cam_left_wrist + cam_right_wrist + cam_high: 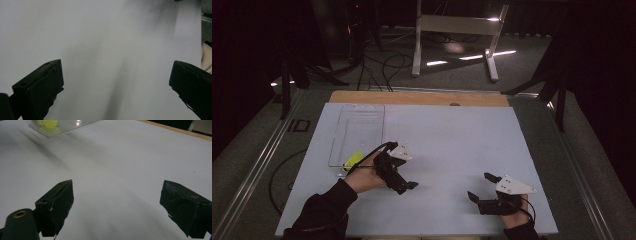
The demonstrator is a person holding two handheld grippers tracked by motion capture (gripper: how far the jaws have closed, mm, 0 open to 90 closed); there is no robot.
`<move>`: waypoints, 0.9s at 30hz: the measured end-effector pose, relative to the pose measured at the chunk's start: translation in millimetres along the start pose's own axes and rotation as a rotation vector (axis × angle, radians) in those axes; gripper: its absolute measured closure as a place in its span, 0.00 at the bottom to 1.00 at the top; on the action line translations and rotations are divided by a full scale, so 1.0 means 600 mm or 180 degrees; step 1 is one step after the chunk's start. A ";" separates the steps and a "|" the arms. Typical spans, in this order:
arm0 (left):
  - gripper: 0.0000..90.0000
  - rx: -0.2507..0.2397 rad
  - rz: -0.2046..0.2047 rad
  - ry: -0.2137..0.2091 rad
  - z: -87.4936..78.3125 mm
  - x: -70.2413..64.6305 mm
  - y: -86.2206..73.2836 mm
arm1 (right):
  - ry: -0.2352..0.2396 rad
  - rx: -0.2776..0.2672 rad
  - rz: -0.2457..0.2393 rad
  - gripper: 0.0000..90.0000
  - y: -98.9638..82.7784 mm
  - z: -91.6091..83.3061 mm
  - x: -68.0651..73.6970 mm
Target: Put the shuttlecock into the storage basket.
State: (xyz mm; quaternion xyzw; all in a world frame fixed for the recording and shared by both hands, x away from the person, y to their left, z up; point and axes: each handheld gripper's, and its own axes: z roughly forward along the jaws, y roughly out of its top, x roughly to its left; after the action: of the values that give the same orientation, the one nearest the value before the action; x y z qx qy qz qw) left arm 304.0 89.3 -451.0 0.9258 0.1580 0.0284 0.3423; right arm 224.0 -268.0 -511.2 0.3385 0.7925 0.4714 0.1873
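Left tongs [404, 181]: held in the person's left hand [364, 175], low over the pale sheet [452, 150] that covers the counter [422, 97]. Jaws set wide apart in the left gripper view, nothing between them, bare sheet ahead. Grey three-cornered plate on top; black cable looping back over the hand.

Right tongs [480, 188]: held in the person's right hand [512, 210], near the counter's front edge, well apart from the left tongs. Jaws spread wide in the right gripper view, nothing gripped, bare sheet between and beyond them.

Clear tray [358, 132]: transparent, rectangular, flat on the sheet. Lies just beyond and outboard of the left tongs; in the right gripper view its near corner [62, 126] sits far ahead of the right tongs and to their left.

Yellow item [353, 160]: small, bright yellow, at the tray's near end, just beside the left hand and behind the left tongs; kind cannot be told. Seen through the clear tray wall in the right gripper view [48, 123]. Touched by neither tongs.
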 end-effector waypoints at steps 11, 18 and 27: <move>0.00 -0.0017 -0.0079 -0.0090 0.005 -0.005 -0.044 | -0.0001 0.0004 -0.0006 0.13 0.000 0.000 0.000; 0.00 -0.0109 -0.0156 -0.0128 0.002 -0.006 -0.079 | 0.0005 0.0014 -0.0006 0.13 0.000 0.000 0.001; 0.00 -0.0150 -0.0231 -0.0176 -0.007 -0.008 -0.115 | 0.0006 0.0033 -0.0022 0.13 0.000 0.001 0.002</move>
State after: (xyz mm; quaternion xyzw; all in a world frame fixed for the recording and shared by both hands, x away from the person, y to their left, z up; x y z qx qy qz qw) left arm 280.1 139.5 -491.9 0.9116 0.1812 -0.0059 0.3691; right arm 223.9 -266.9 -511.7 0.3362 0.7963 0.4670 0.1864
